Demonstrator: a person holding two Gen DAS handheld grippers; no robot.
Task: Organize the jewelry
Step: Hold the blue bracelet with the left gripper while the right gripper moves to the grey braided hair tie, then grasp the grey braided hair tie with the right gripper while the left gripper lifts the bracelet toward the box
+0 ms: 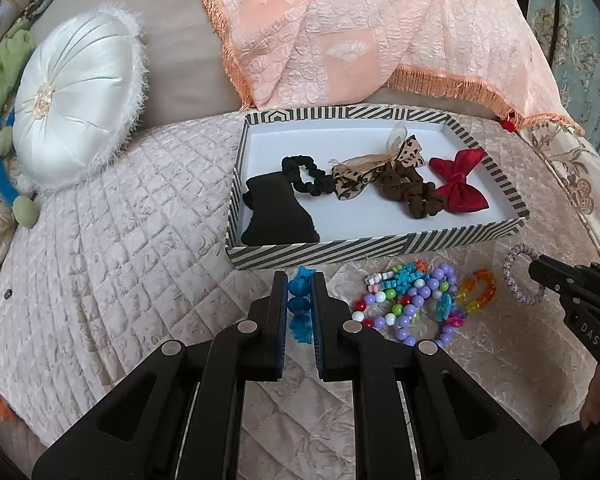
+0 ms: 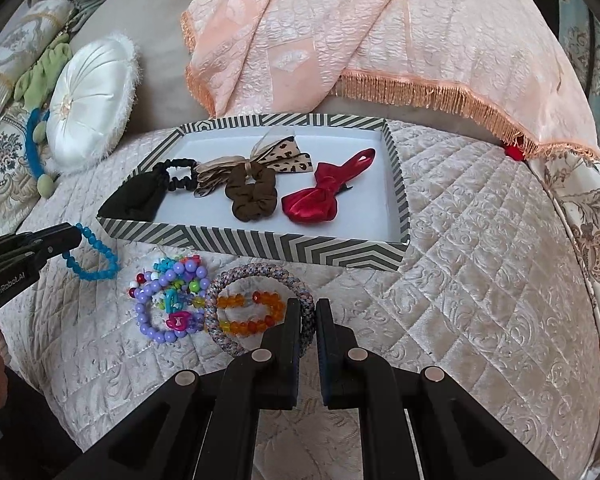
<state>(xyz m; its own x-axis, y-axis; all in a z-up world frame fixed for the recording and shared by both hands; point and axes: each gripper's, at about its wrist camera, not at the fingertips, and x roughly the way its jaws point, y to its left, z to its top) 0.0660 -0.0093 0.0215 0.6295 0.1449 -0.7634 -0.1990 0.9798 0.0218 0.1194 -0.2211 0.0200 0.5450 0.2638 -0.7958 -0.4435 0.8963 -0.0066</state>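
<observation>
A striped tray [image 1: 340, 250] [image 2: 260, 246] sits on the quilted bed and holds a black scrunchie [image 1: 300, 172], a leopard bow [image 1: 364, 172], a brown scrunchie [image 1: 412, 196] and a red bow [image 1: 460, 184]. My left gripper [image 1: 299, 280] is shut on a blue bead bracelet [image 1: 299, 304] [image 2: 94, 258], just in front of the tray. My right gripper [image 2: 307, 308] is shut on a braided purple ring bracelet [image 2: 256, 312] [image 1: 518, 276], which lies on the quilt. Beside it lie an orange bead bracelet [image 2: 252, 314] and a pile of purple and mixed bead bracelets [image 2: 172, 300] [image 1: 412, 304].
A white round cushion [image 1: 76, 108] and a blue hair band [image 1: 0, 172] lie at the left. A peach fringed cloth [image 1: 380, 32] is draped behind the tray. The quilt [image 1: 120, 240] spreads around it.
</observation>
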